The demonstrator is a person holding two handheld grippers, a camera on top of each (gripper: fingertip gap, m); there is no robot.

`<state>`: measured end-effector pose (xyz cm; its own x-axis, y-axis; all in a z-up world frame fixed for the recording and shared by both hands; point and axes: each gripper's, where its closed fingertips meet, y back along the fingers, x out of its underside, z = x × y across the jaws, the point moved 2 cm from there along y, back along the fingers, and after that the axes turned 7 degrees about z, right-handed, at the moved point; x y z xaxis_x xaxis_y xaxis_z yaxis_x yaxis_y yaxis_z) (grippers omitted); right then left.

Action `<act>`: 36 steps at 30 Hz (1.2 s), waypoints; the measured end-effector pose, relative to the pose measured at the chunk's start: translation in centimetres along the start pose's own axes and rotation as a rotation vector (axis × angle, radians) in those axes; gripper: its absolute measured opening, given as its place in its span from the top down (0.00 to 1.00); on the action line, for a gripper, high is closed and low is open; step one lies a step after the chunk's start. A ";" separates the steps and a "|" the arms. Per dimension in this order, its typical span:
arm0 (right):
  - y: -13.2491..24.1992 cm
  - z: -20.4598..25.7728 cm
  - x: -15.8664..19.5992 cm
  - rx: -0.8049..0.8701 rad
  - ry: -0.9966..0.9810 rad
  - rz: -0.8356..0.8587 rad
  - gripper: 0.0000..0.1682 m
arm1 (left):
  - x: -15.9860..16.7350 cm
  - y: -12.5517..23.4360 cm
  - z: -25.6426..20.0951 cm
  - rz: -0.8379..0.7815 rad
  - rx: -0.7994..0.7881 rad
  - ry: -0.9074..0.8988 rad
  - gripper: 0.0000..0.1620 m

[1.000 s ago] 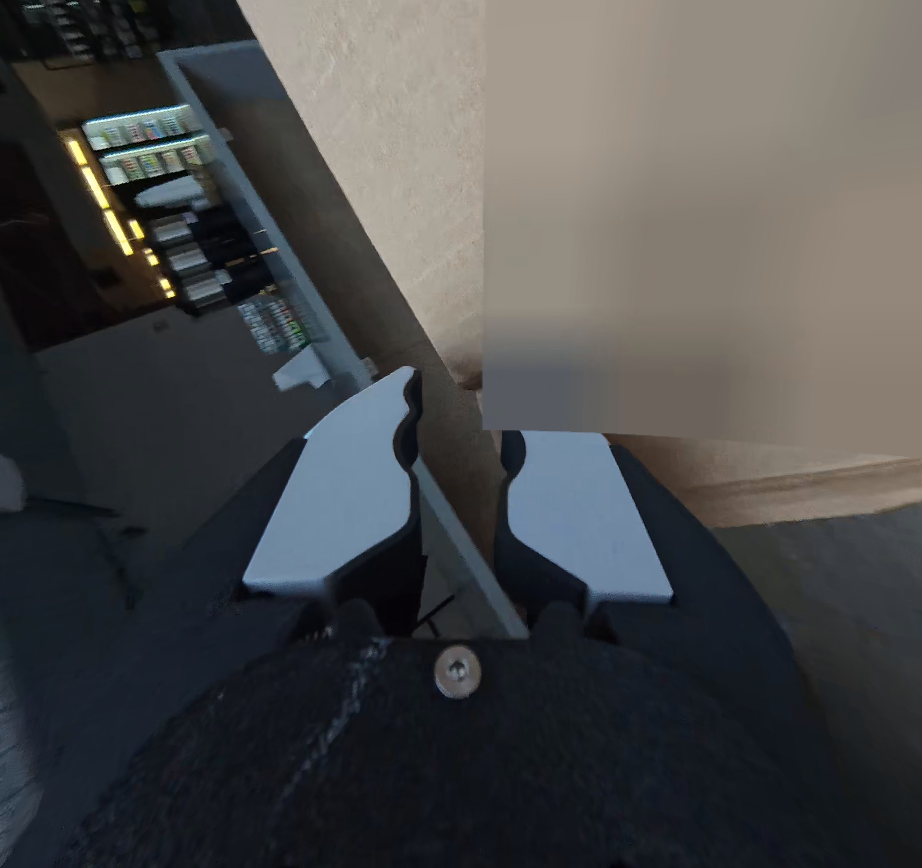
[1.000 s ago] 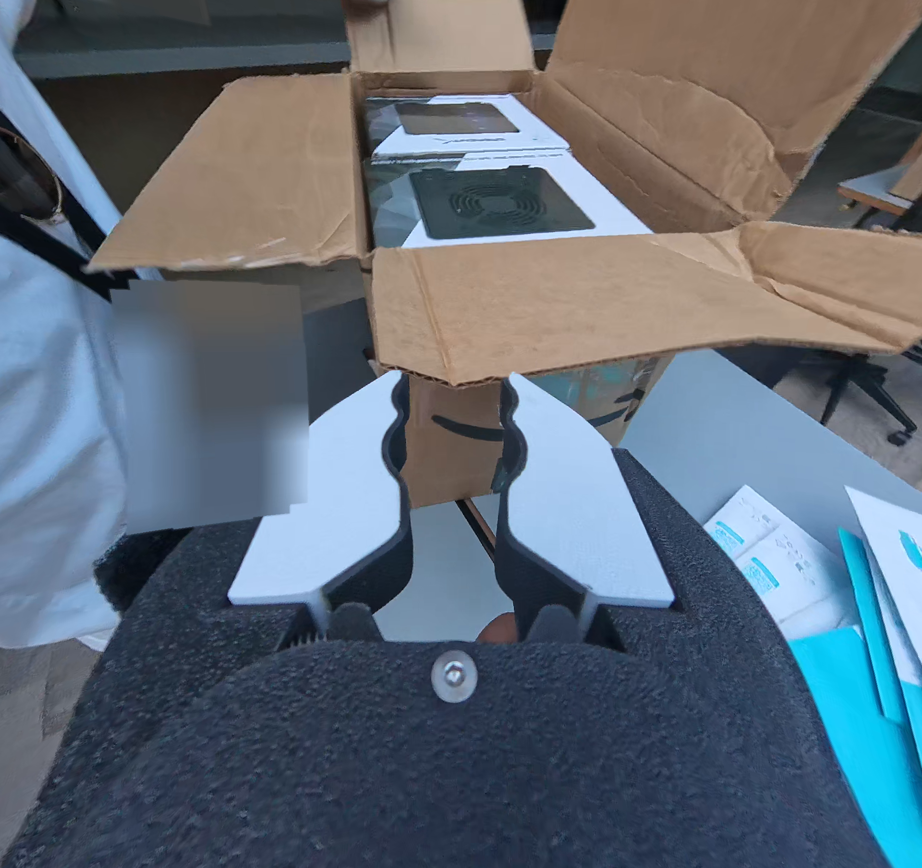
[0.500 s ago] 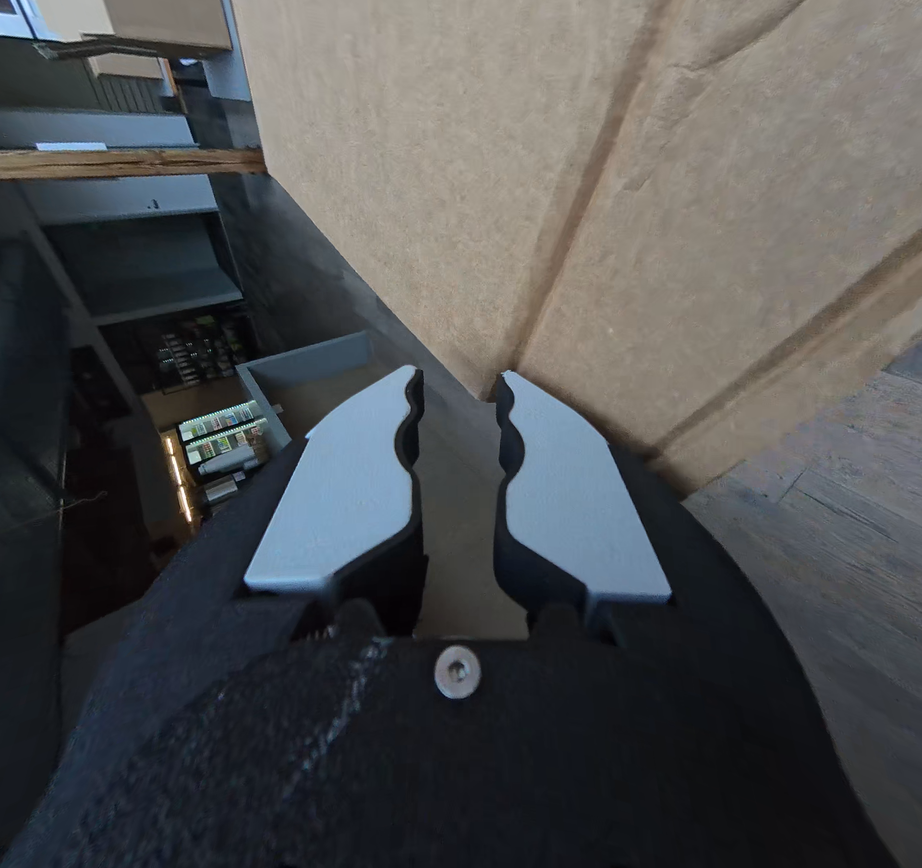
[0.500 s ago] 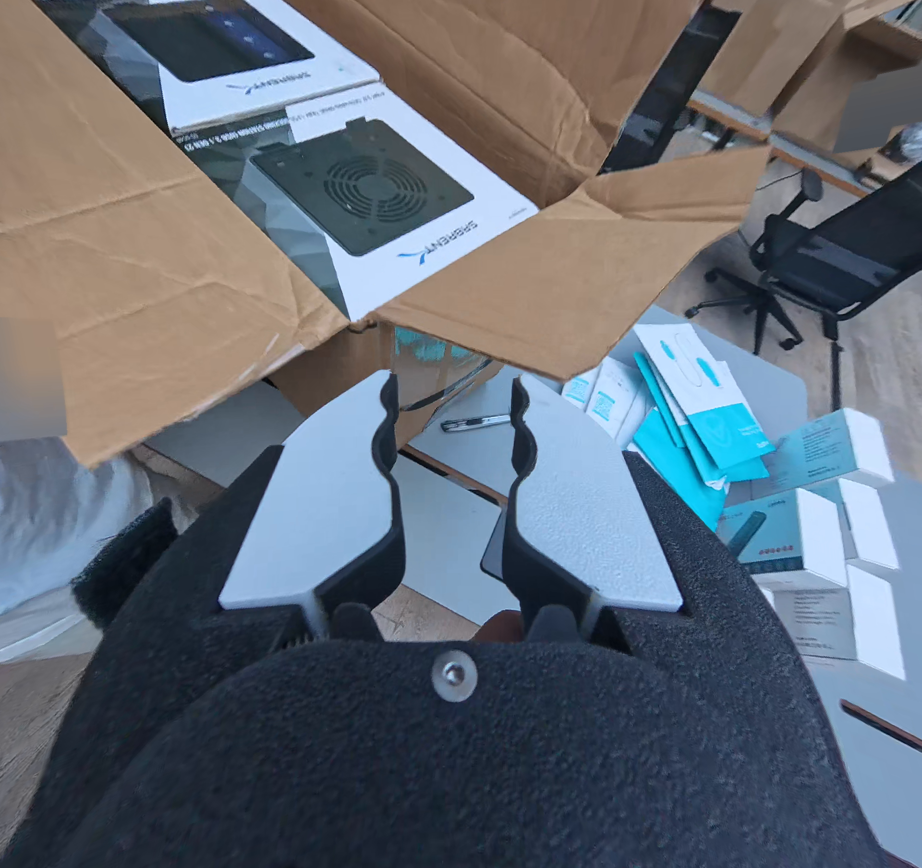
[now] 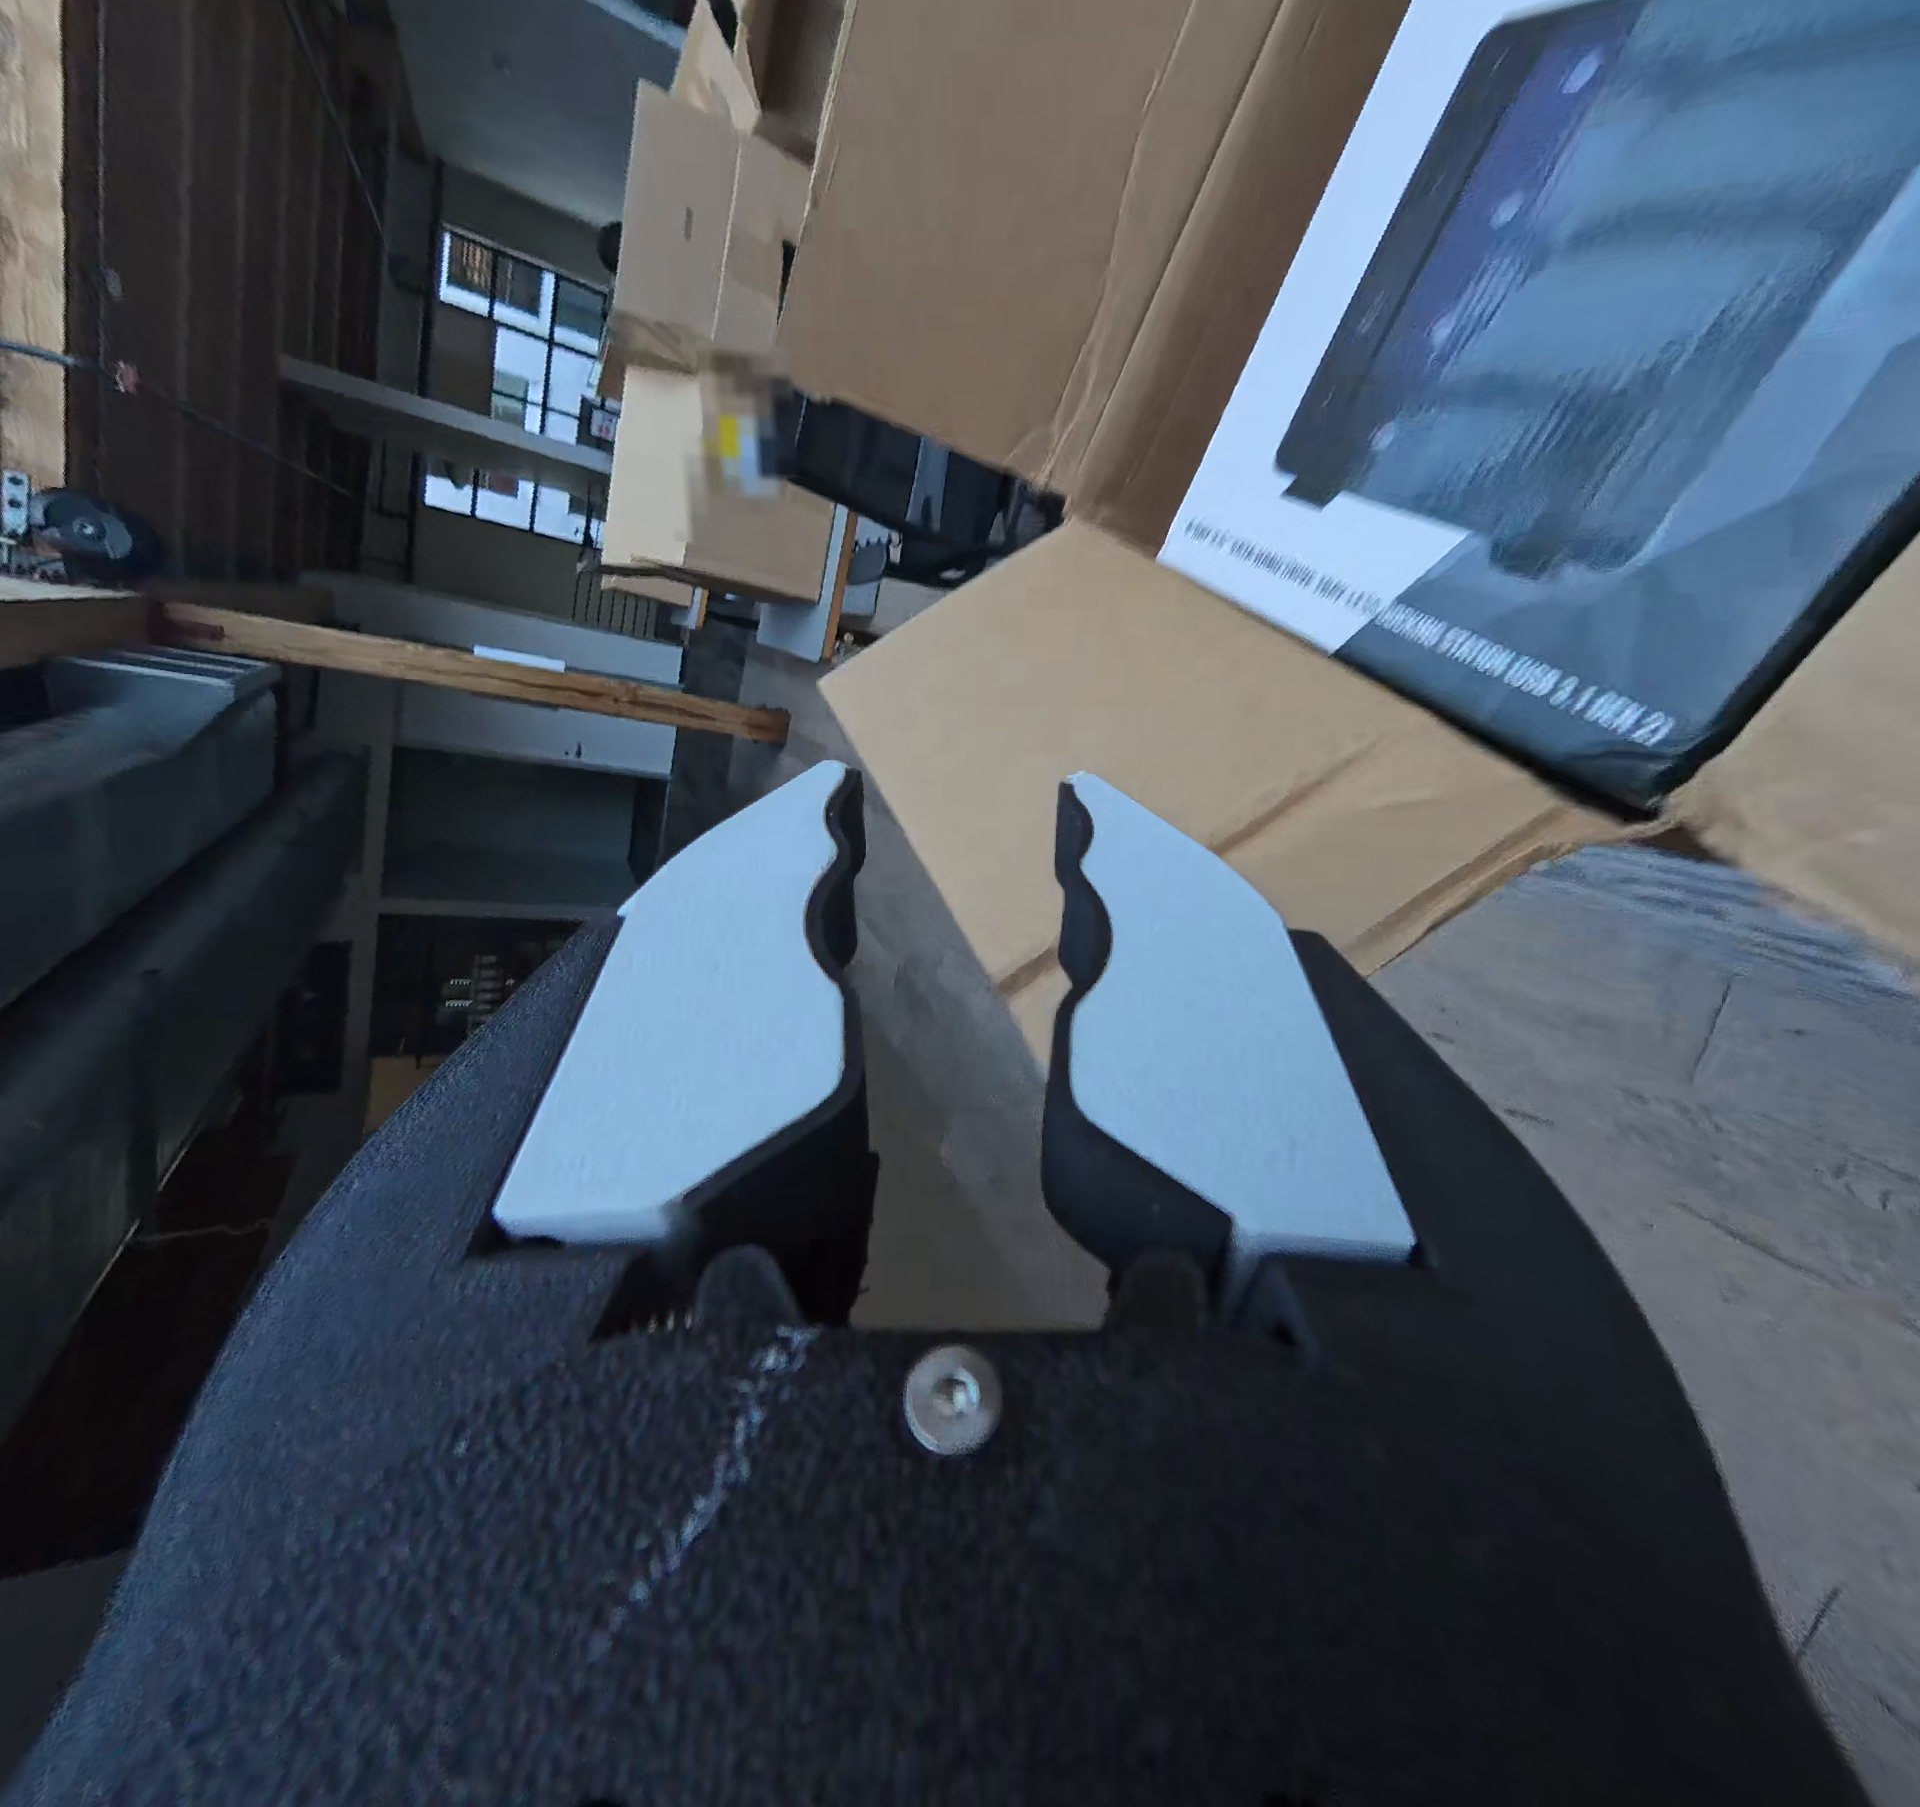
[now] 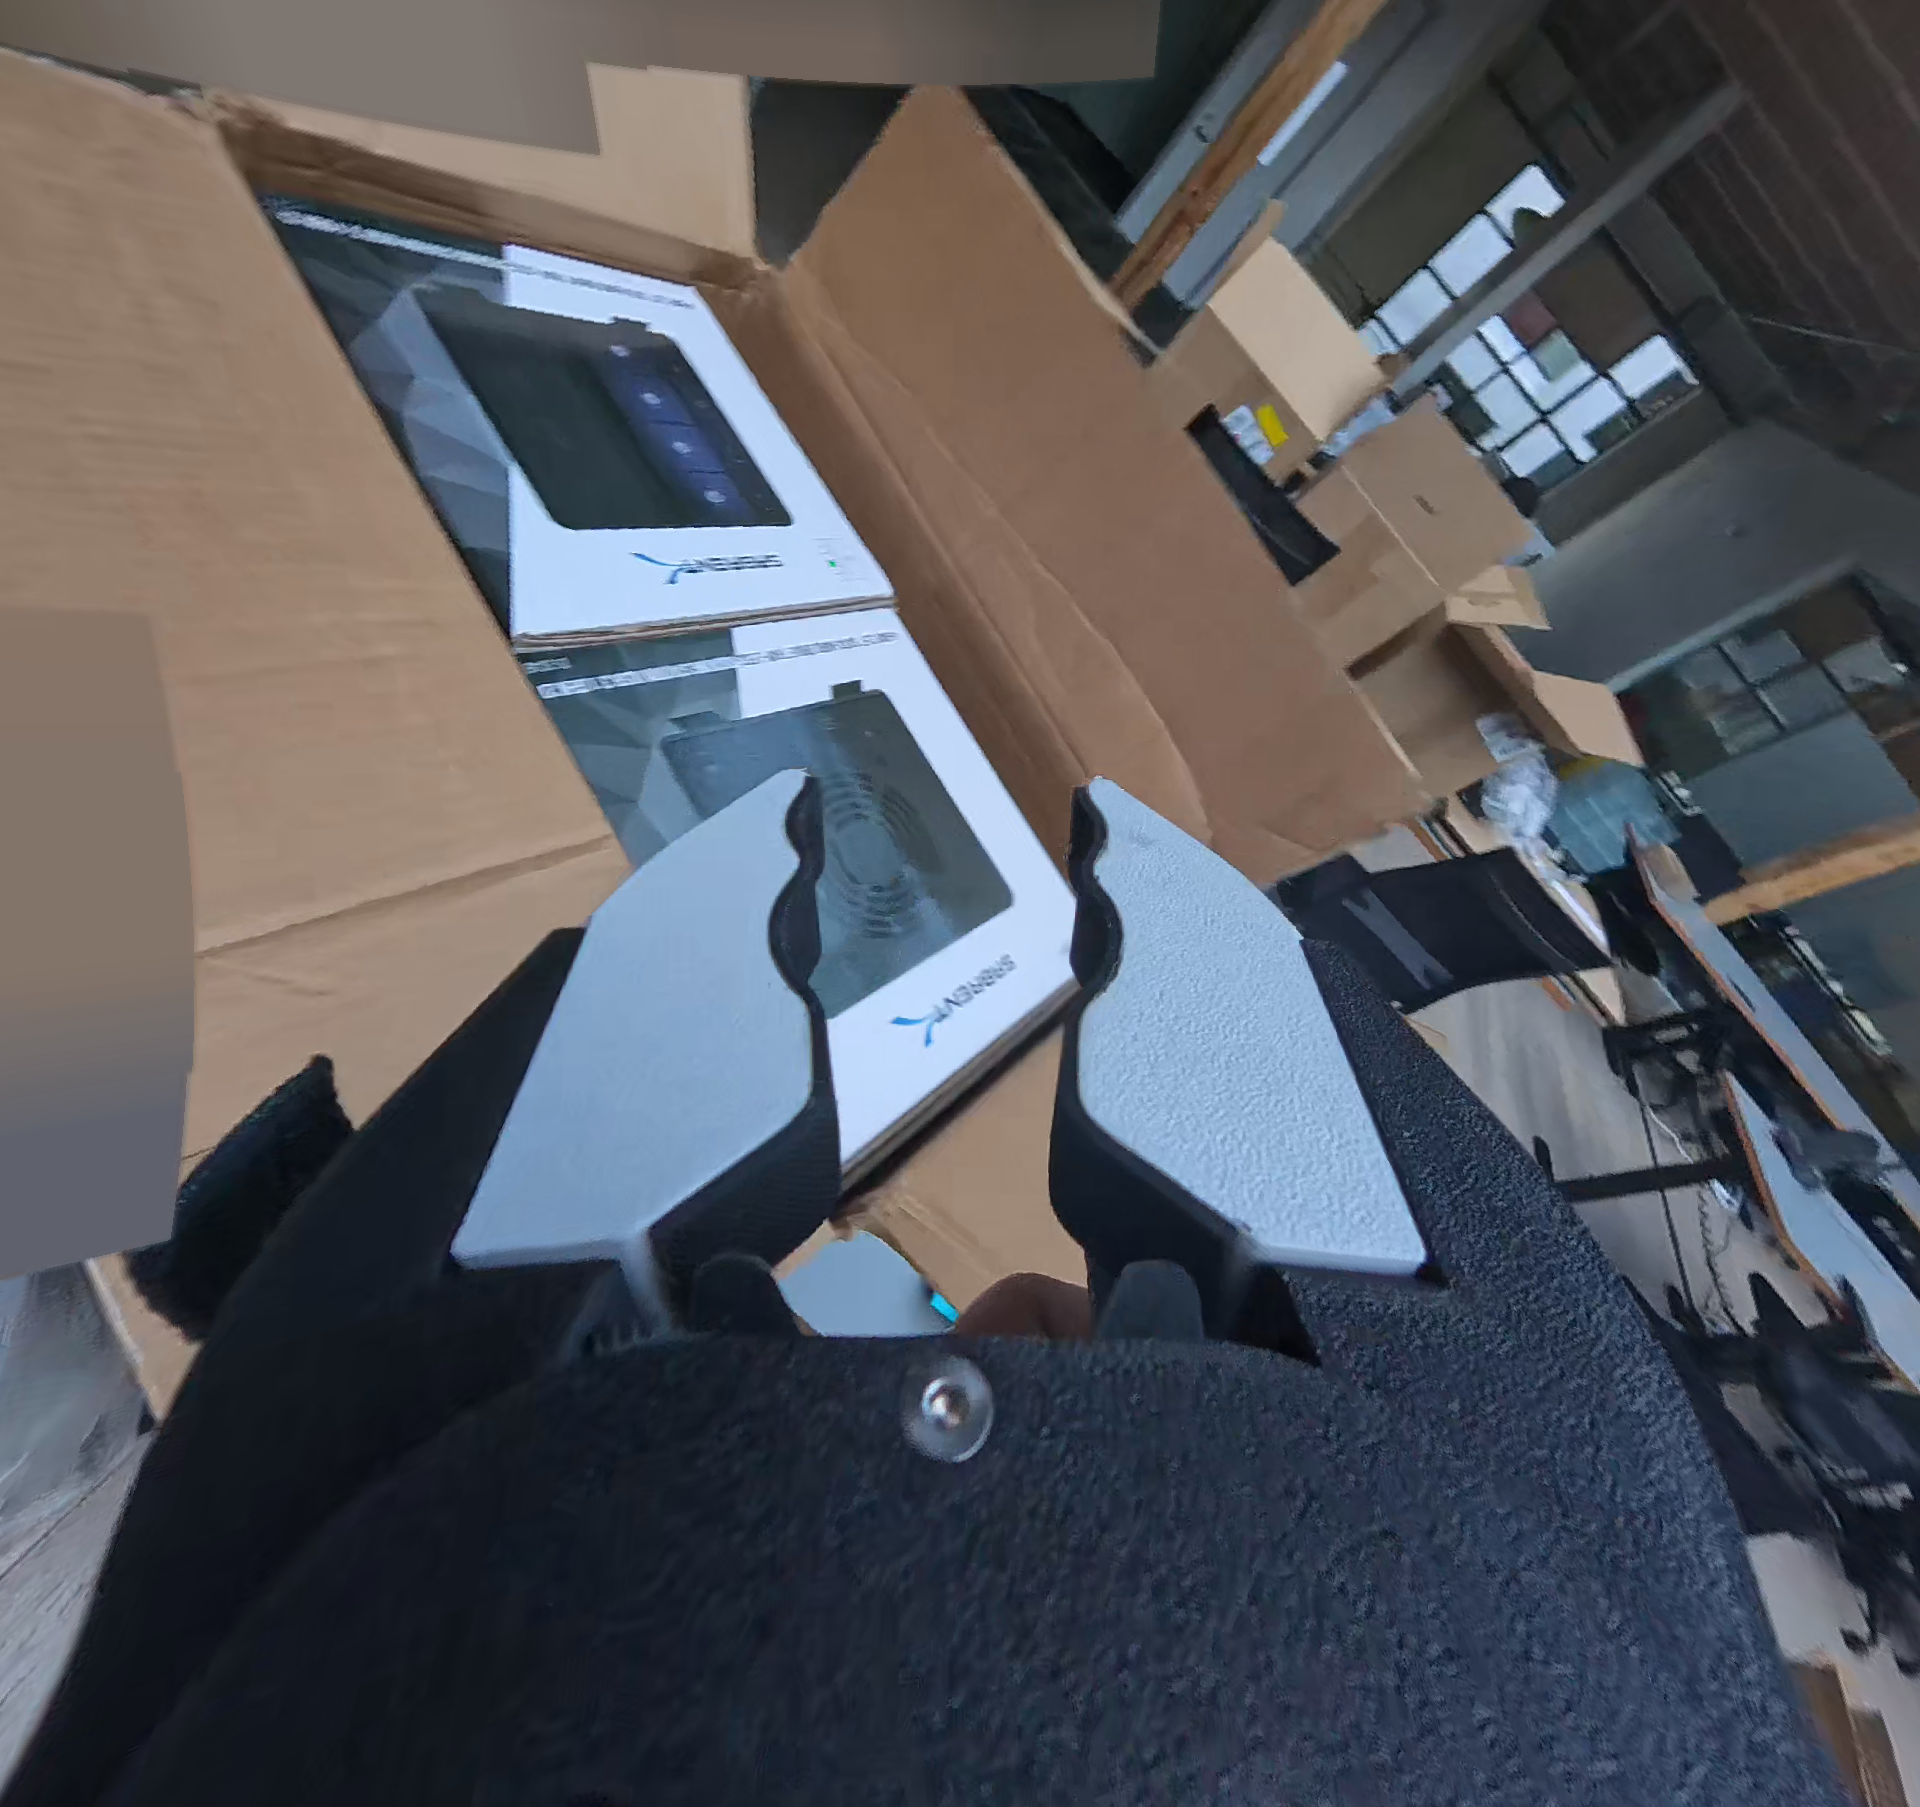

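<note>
A large open cardboard carton (image 6: 312, 531) holds two white product boxes with dark device pictures. The near one (image 6: 966, 936) shows a fan grille, the far one (image 6: 665, 448) a dark panel. My right gripper (image 6: 940, 801) is open and empty, hovering just above the near box. My left gripper (image 5: 956, 786) is open and empty, beside an outer flap of the carton (image 5: 1143, 749). One white product box (image 5: 1558, 303) shows at the upper right of the left wrist view.
More cardboard boxes (image 6: 1382, 531) are stacked behind the carton. Desks with office chairs (image 6: 1455, 936) stand to the right. Shelving (image 5: 468, 677) and windows (image 5: 520, 355) lie beyond the left gripper. A wooden floor (image 5: 1662, 1186) runs under the carton. The grippers' ends are close to 45 centimetres from one another.
My right gripper has risen from below the carton's front flap to over its open top, and its jaws have spread. My left gripper has swung along the carton's side until the product box shows.
</note>
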<state>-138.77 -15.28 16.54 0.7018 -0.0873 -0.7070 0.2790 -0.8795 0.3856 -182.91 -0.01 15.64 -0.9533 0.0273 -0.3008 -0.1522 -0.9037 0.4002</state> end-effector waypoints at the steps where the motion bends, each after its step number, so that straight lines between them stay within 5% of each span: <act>1: -0.9 1.5 -0.1 -0.057 0.026 0.007 0.74 | -1.2 0.4 -1.0 -0.043 0.031 0.015 0.79; 8: -6.0 8.9 5.3 -0.418 0.141 0.243 0.79 | -5.9 0.1 -10.7 -0.092 0.419 -0.021 0.80; 13: -7.7 11.3 8.7 -0.872 -0.044 0.455 0.58 | -7.7 -0.7 -15.4 -0.043 0.818 -0.083 0.71; 16: -9.8 11.4 10.5 -0.997 -0.045 0.562 0.54 | -7.8 -1.9 -18.2 0.037 1.005 -0.171 0.64; 19: -10.4 12.6 11.1 -1.106 -0.007 0.606 0.65 | -7.3 -1.8 -20.9 0.112 1.153 -0.270 0.71; 27: -10.0 13.7 11.8 -0.823 0.231 0.580 0.64 | -6.8 -1.2 -21.9 0.065 0.937 -0.310 0.73; 36: -10.0 14.3 12.1 -0.610 0.270 0.479 0.62 | -6.6 -0.9 -22.6 0.011 0.719 -0.247 0.73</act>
<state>-142.49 -14.23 -4.36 0.9472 -0.2050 -0.2466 0.1613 -0.3599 0.9189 -170.56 -9.04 -2.33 -0.9737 0.1907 -0.1248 -0.1939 -0.4057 0.8932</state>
